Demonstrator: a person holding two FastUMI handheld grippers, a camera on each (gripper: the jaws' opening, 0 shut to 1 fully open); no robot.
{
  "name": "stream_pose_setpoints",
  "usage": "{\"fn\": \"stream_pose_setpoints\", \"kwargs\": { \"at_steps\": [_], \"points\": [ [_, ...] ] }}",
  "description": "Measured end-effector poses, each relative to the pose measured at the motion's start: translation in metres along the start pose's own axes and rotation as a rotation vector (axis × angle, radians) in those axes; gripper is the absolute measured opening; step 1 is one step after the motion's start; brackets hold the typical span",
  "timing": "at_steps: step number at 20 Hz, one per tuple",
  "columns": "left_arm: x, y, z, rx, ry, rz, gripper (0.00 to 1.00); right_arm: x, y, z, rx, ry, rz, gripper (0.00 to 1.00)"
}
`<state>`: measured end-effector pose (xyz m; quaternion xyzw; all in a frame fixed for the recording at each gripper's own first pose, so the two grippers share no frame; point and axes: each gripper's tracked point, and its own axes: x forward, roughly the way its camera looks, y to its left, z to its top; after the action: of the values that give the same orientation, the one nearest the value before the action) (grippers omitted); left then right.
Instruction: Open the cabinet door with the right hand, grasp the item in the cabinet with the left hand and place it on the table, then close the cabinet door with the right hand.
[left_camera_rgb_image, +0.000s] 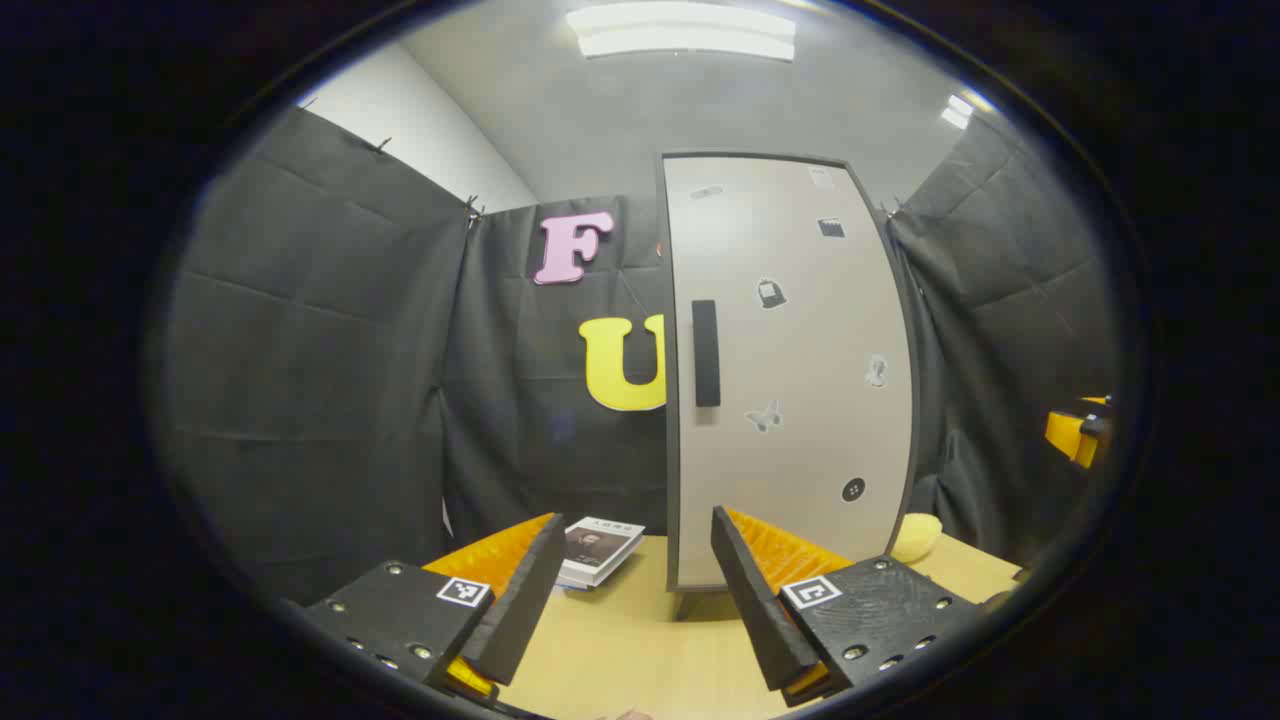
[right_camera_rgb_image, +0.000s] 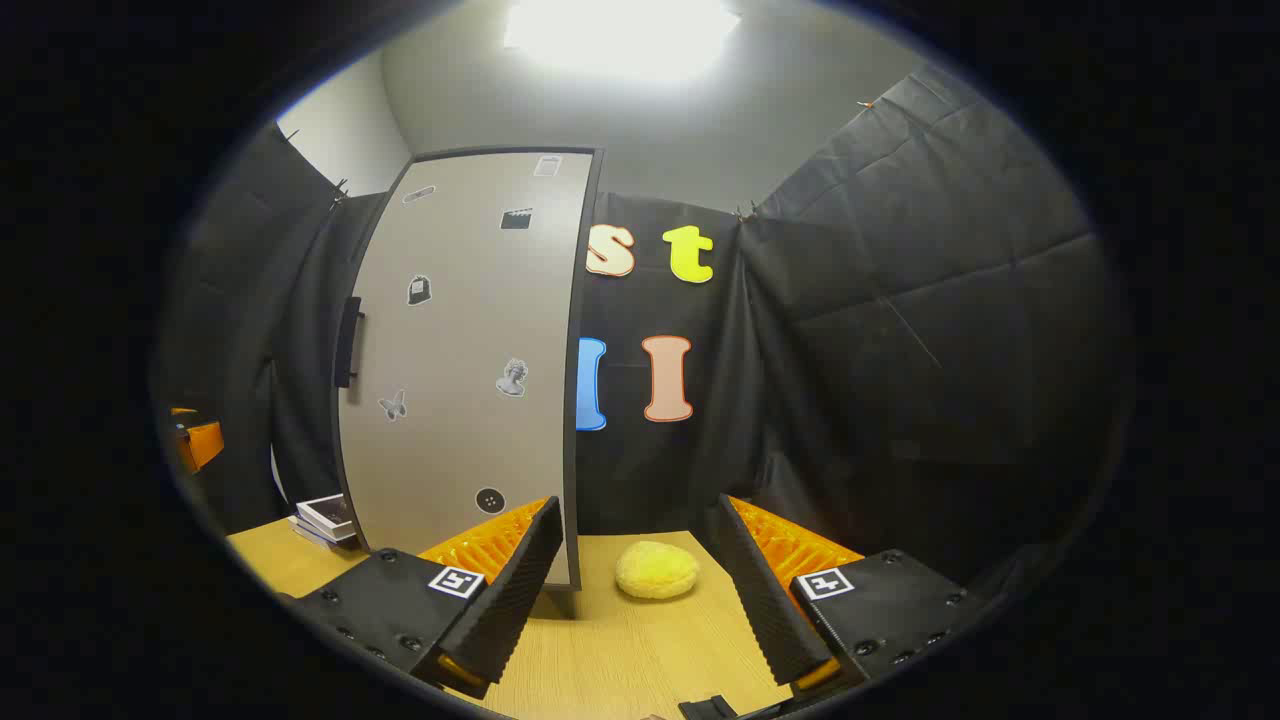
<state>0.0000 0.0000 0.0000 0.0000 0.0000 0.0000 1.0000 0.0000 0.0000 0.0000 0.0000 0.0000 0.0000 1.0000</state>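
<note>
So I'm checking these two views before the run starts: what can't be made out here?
- Inside of the cabinet: hidden behind its closed door in both views, so the item to fetch can't be seen.
- Stickers on the door: too small to read in either view.
- Books: partly hidden by the left tongs in the left gripper view.
- Yellow lump: mostly hidden by the cabinet in the left gripper view.

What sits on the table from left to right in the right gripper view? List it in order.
Stack of books → cabinet with its door shut and its handle on the left edge → yellow sponge-like lump.
</note>
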Motion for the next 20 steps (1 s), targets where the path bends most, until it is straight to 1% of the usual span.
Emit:
{"fn": "stream_pose_setpoints", "kwargs": {
  "at_steps": [1, 4, 11, 12, 15, 16, 19, 20],
  "points": [
    [0.0, 0.0, 0.0, 0.001, -0.001, 0.001, 0.88, 0.0, -0.001, 0.0, 0.002, 0.002, 0.0, 0.98],
    [0.001, -0.001, 0.0, 0.005, -0.004, 0.004, 0.87, 0.002, -0.003, -0.001, 0.008, 0.006, 0.004, 0.98],
    [0.002, -0.009, 0.003, 0.02, -0.008, 0.005, 0.88, 0.006, -0.008, -0.004, 0.011, 0.012, 0.016, 0.98],
    [0.002, -0.011, 0.003, 0.021, -0.009, 0.005, 0.9, 0.006, -0.009, -0.004, 0.014, 0.01, 0.019, 0.98],
    [0.003, -0.016, 0.004, 0.024, -0.011, 0.009, 0.9, 0.008, -0.013, -0.004, 0.015, 0.006, 0.02, 0.98],
    [0.002, -0.017, 0.004, 0.027, -0.012, 0.013, 0.88, 0.009, -0.014, -0.004, 0.018, 0.006, 0.024, 0.98],
    [0.0, -0.018, 0.001, 0.026, -0.01, 0.034, 0.87, 0.014, -0.011, -0.007, 0.034, 0.023, 0.048, 0.98],
    [-0.002, -0.017, -0.002, 0.028, -0.007, 0.044, 0.9, 0.018, -0.003, -0.006, 0.047, 0.031, 0.075, 0.98]
  ]
}}
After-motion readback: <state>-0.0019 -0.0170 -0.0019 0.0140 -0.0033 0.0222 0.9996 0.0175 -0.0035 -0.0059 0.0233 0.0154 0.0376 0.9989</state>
